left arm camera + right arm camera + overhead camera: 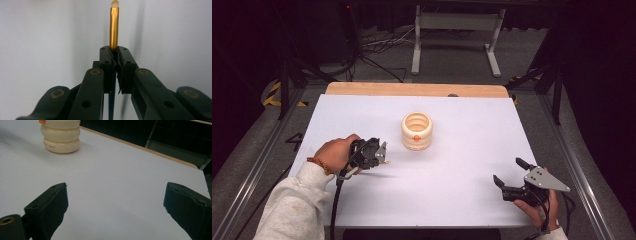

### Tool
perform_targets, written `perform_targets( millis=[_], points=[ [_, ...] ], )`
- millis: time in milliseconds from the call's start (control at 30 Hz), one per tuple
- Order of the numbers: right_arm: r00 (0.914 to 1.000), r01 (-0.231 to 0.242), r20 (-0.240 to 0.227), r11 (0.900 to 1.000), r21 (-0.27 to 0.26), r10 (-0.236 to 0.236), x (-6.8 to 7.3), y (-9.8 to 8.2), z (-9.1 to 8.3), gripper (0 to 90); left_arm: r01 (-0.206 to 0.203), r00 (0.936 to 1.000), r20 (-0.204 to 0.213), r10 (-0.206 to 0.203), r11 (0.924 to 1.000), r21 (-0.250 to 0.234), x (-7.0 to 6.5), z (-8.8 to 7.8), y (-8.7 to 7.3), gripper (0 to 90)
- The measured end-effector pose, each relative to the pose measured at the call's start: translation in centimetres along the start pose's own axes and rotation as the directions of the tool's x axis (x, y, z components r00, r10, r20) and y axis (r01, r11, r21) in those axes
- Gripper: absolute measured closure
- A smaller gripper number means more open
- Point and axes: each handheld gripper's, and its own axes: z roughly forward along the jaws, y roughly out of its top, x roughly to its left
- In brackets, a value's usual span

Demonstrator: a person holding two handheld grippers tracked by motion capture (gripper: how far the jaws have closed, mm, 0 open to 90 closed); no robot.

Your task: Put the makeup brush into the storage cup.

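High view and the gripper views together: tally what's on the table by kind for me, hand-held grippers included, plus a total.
Cream ribbed holder: 1
Gold-handled brush, clamped in the left hand-held gripper: 1
Hand-held grippers: 2, the left shut on the brush, the right hand-held gripper open and holding nothing
Total: 4

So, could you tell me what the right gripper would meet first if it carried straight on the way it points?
Probably nothing nearby: the right gripper points across bare white table. The cream ridged pot sits left of that line, though depth is hard to judge.
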Motion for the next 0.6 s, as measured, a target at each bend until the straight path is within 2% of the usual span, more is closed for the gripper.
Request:
perform_targets(
  millis=[67,167,267,300,500,533,567,600],
  points=[
    [1.0,-0.004,0.001,1.0,-0.001,0.004,0.0,0.0,0.0,5.9,0.012,0.9999,-0.004,-0.012,0.9998,-0.017,0.0,-0.2,-0.2,83.5],
    [1.0,-0.001,0.002,1.0,0.0,0.001,0.0,0.0,0.0,5.9,0.022,0.9991,-0.034,-0.024,0.9977,-0.065,0.0,-0.7,-0.5,83.6],
    [1.0,-0.001,0.003,1.0,0.0,0.001,0.0,0.0,0.0,5.9,0.043,0.9959,-0.074,-0.052,0.9919,-0.119,-0.1,-1.1,-0.9,83.6],
    [1.0,-0.002,0.001,1.0,-0.001,0.002,0.0,0.0,0.0,5.9,0.043,0.9959,-0.074,-0.052,0.9919,-0.119,-0.1,-1.1,-0.9,83.6],
    [1.0,-0.002,0.003,1.0,0.001,0.002,0.0,0.0,0.1,5.9,0.084,0.9882,-0.107,-0.109,0.9736,-0.212,-0.2,-2.1,-1.9,83.6],
    [1.0,-0.002,0.003,1.0,0.001,0.002,0.0,0.0,0.1,5.9,0.096,0.9856,-0.114,-0.125,0.9679,-0.232,-0.3,-2.3,-2.0,83.6],
    [1.0,-0.002,0.003,1.0,0.001,0.002,0.0,0.0,0.1,5.9,0.096,0.9856,-0.114,-0.125,0.9679,-0.232,-0.3,-2.3,-2.0,83.6],
    [1.0,-0.003,0.004,1.0,0.001,0.003,0.0,0.0,0.1,5.9,0.1,0.9837,-0.121,-0.133,0.9648,-0.243,-0.3,-2.4,-2.1,83.5]
  ],
)
